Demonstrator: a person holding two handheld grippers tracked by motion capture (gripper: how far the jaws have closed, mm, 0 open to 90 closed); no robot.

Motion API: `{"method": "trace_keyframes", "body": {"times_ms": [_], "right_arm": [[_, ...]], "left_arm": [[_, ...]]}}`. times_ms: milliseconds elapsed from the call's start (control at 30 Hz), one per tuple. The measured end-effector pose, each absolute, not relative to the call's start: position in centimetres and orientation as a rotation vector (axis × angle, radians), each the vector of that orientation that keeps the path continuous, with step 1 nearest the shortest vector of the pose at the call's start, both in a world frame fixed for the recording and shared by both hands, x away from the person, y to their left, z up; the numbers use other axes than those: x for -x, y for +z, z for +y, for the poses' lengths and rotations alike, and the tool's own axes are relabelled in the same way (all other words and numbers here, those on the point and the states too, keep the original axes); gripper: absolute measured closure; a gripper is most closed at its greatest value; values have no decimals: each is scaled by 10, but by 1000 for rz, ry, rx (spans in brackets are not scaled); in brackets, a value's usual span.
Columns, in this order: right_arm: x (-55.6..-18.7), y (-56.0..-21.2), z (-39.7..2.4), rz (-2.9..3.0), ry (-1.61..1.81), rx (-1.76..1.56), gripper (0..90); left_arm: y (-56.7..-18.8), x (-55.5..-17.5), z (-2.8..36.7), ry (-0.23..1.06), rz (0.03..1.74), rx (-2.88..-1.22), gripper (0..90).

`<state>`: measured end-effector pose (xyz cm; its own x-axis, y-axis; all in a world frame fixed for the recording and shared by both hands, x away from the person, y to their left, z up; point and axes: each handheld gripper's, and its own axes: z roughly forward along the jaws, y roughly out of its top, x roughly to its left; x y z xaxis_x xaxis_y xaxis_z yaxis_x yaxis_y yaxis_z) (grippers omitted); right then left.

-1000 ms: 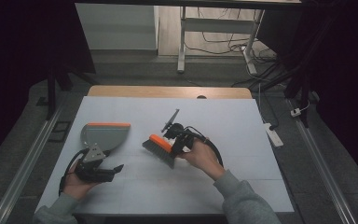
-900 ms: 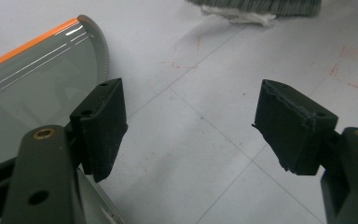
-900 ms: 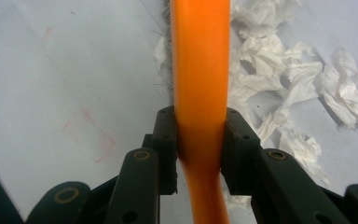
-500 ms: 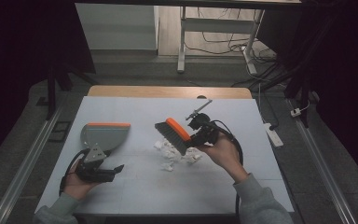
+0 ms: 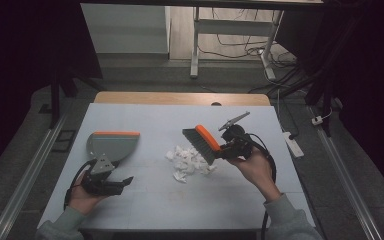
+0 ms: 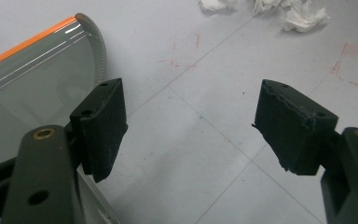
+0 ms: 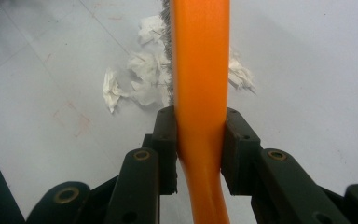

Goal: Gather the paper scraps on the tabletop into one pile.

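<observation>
A grey dustpan with an orange lip lies on the left of the white table. My left gripper rests just in front of it, open, and nothing lies between its pads. The dustpan lies to the left of those pads. A pile of crumpled white paper scraps lies mid-table. My right gripper is shut on the orange handle of a hand brush, held tilted just above and right of the scraps. In the right gripper view the handle runs up between the pads, with scraps beneath.
Faint red marks are drawn on the table. A wooden strip borders the far edge. A power strip lies on the floor to the right. White table legs stand beyond. Metal rails run along both sides.
My right gripper has carried the brush to the right and upward, off the paper scraps, which now lie spread in the open. The left gripper and dustpan have stayed still.
</observation>
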<state>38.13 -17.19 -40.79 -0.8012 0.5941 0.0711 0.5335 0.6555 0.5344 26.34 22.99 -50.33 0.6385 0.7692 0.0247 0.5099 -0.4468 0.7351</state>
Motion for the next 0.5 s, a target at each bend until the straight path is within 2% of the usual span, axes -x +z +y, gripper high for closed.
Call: {"method": "trace_keyframes", "body": {"times_ms": [267, 500], "right_arm": [[-373, -414, -191, 2708, 832, -961, 697], [-367, -425, -225, 2620, 836, -1018, 697]], "left_arm": [[-503, -263, 230, 468, 991, -2143, 260], [-502, -262, 230, 469, 990, -2139, 260]]}}
